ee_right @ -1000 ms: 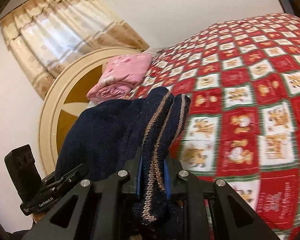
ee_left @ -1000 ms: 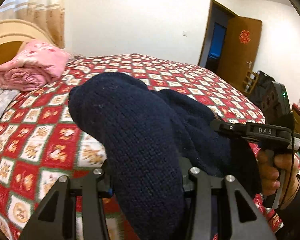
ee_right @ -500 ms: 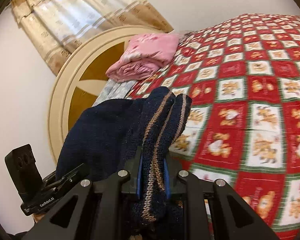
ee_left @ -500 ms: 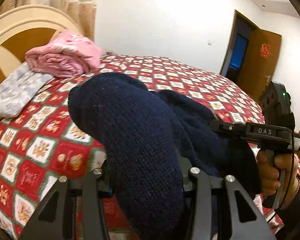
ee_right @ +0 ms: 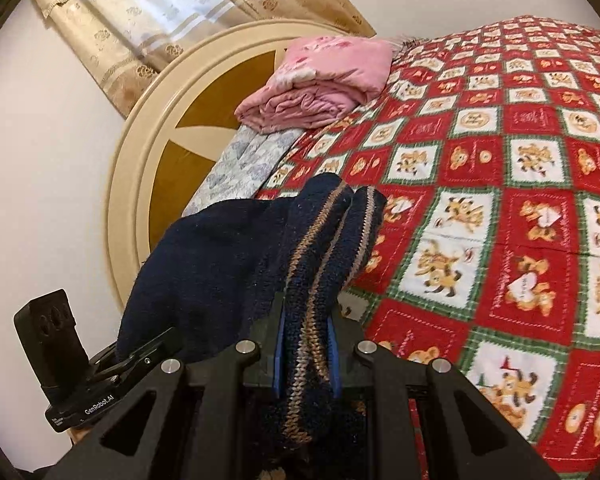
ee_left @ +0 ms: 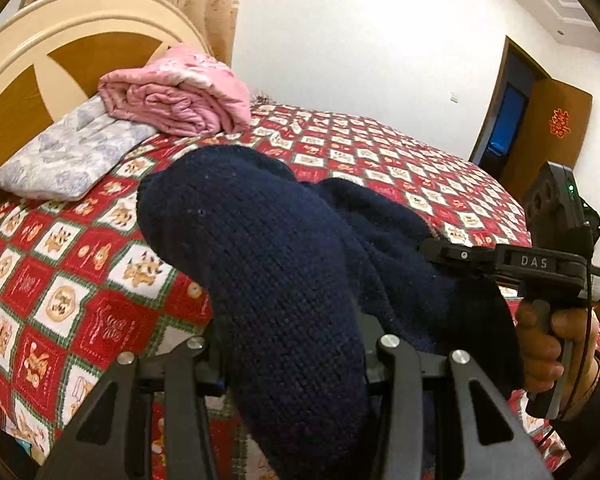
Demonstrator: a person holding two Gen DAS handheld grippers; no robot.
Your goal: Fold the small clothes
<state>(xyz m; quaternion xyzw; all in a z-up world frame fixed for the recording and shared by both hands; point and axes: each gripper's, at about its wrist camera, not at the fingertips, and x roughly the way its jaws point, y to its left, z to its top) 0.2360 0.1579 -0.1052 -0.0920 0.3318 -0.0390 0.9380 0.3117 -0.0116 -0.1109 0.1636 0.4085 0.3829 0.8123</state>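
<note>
A home bedroom. Ahead of the tools lies a bed under a red checked bear-print blanket (ee_right: 500,208), with a rounded wooden headboard (ee_left: 40,76), folded pink bedding (ee_left: 180,92), gold curtains (ee_right: 148,12) and an open door (ee_left: 556,136) beyond.

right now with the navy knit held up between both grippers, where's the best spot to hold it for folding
Keep the two ends. The right gripper pinches the striped ribbed band, thin and firm, entered from the band's edge. The left gripper clamps a bulky fold of the navy knit, a looser hold; a flat edge would likely grip better.
</note>
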